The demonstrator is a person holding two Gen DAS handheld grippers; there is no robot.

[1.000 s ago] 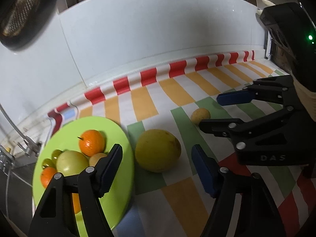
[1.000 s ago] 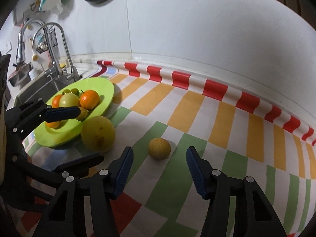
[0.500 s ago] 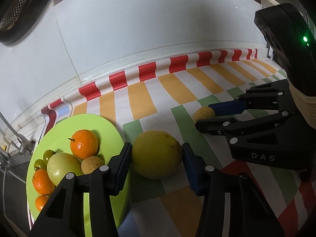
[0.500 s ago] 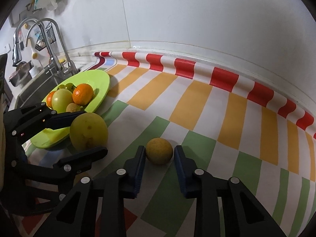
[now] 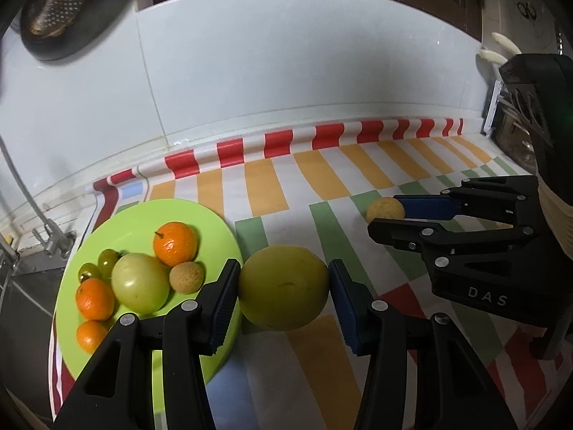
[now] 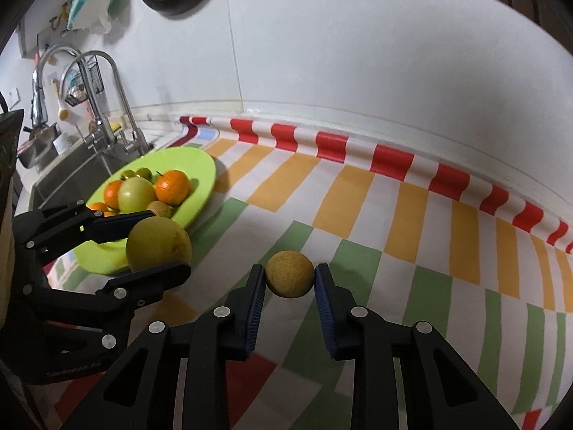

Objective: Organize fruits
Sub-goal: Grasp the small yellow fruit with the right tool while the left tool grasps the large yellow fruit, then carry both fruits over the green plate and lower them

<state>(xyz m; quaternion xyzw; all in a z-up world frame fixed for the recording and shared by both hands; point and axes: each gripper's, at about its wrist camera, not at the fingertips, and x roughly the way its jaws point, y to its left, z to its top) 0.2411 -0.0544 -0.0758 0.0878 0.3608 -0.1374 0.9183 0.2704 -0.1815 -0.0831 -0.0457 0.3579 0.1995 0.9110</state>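
Note:
My left gripper (image 5: pixel 283 286) is shut on a large yellow-green fruit (image 5: pixel 283 286), held just right of the lime-green plate (image 5: pixel 143 215). The plate carries oranges (image 5: pixel 175 243), a pale green fruit (image 5: pixel 139 283), a small tan fruit (image 5: pixel 187 277) and green grapes (image 5: pixel 107 259). My right gripper (image 6: pixel 290 281) is shut on a small round tan fruit (image 6: pixel 289 274) over the striped cloth. In the right wrist view the left gripper (image 6: pixel 157 247) with the large fruit (image 6: pixel 157 243) stands by the plate (image 6: pixel 200 172). From the left wrist view, the right gripper (image 5: pixel 385 215) shows with its small fruit (image 5: pixel 385 209).
A striped cloth (image 5: pixel 322 179) in red, orange, green and white covers the counter, against a white tiled wall (image 5: pixel 286 71). A sink with tall taps (image 6: pixel 100 107) lies left of the plate. A dark appliance (image 5: pixel 515 143) stands at the far right.
Both grippers have shut on their fruits: the left on the large yellow-green one, the right on the small tan one. Both fruits now look slightly lifted.

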